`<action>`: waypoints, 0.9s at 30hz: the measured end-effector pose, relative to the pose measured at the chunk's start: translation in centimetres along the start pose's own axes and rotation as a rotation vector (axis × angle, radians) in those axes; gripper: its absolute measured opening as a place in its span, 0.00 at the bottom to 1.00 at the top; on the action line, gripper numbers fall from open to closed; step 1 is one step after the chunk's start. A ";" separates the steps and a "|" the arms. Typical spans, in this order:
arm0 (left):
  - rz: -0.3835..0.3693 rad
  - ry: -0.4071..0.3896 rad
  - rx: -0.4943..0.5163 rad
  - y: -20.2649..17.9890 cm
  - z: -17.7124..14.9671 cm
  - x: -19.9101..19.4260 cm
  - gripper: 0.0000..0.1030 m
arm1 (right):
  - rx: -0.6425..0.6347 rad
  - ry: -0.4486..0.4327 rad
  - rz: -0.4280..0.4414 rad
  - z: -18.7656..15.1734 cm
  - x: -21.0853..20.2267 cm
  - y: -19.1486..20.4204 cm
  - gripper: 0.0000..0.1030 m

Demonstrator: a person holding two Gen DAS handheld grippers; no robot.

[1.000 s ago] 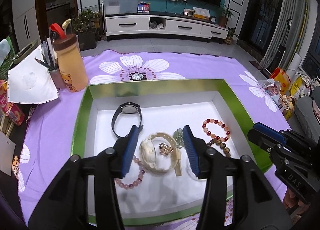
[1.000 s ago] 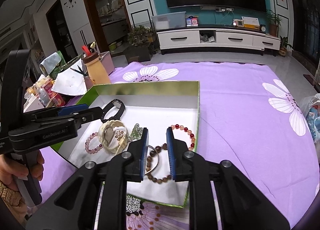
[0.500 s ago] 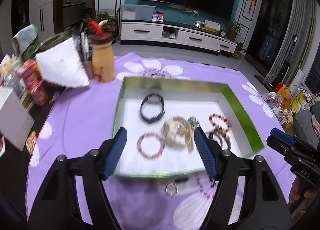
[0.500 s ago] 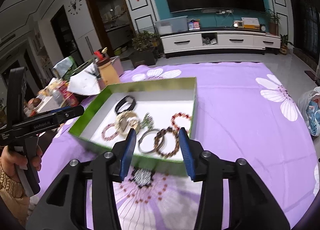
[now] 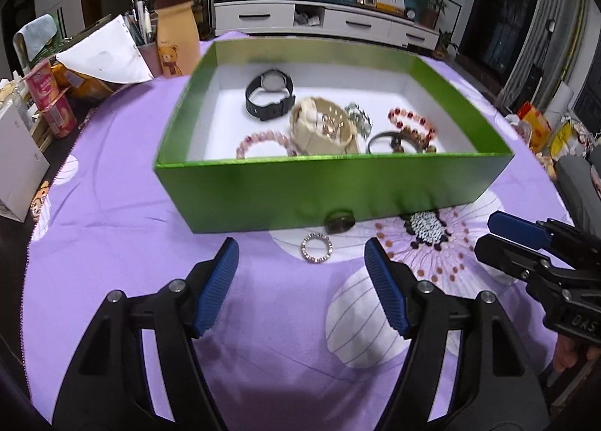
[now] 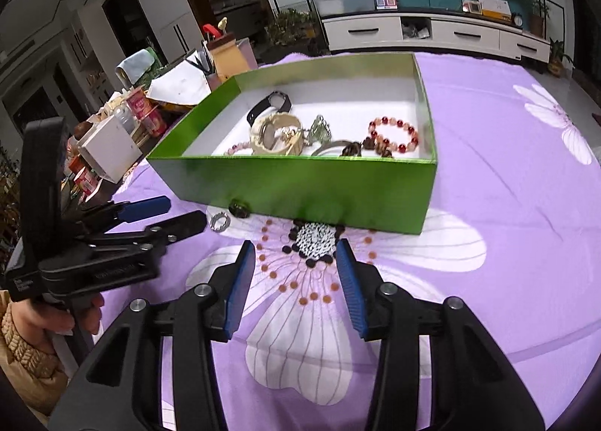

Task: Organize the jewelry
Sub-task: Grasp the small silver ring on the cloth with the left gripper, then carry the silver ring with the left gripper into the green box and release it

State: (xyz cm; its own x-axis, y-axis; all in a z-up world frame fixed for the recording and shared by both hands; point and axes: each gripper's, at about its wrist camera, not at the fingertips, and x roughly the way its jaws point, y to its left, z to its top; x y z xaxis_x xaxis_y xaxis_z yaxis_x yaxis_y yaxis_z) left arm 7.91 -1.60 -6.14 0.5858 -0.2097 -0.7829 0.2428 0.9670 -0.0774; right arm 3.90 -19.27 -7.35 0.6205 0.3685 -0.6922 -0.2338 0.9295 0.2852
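A green box (image 5: 338,190) holds a black watch (image 5: 268,95), a cream watch (image 5: 323,127), a pink bead bracelet (image 5: 263,143), a red bead bracelet (image 5: 411,123) and other pieces. It also shows in the right wrist view (image 6: 300,183). Outside it, on the purple cloth, lie a sparkly ring (image 5: 316,247) and a dark ring (image 5: 340,222) against the box's front wall. My left gripper (image 5: 301,282) is open and empty, just short of the sparkly ring. My right gripper (image 6: 296,286) is open and empty, low over the cloth in front of the box.
A yellow bear bottle (image 5: 175,44), a pen cup, papers and snack packs (image 5: 52,100) crowd the table's left side. A white carton (image 5: 17,164) stands at the left edge. The flower-print cloth (image 6: 507,205) stretches to the right of the box.
Both grippers have pulled back out of the box, dropped low in front of it and opened wider. The two rings on the cloth have come into view.
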 end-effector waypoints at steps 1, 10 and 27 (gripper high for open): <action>0.003 0.004 0.002 0.0 0.0 0.3 0.69 | 0.000 0.005 0.000 -0.1 0.2 0.0 0.44; 0.025 0.020 0.010 -0.2 0.0 2.4 0.53 | 0.010 0.027 -0.013 -0.1 1.1 -0.5 0.44; 0.009 -0.025 0.045 1.8 -1.2 1.6 0.20 | 0.024 0.068 0.022 1.4 4.8 2.2 0.44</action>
State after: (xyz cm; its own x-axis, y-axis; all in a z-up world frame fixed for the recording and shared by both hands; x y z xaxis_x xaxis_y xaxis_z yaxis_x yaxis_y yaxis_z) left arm 8.33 -0.06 -8.22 0.6071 -0.2052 -0.7677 0.2717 0.9615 -0.0422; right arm 7.37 -15.50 -9.13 0.5632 0.3897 -0.7286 -0.2281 0.9209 0.3162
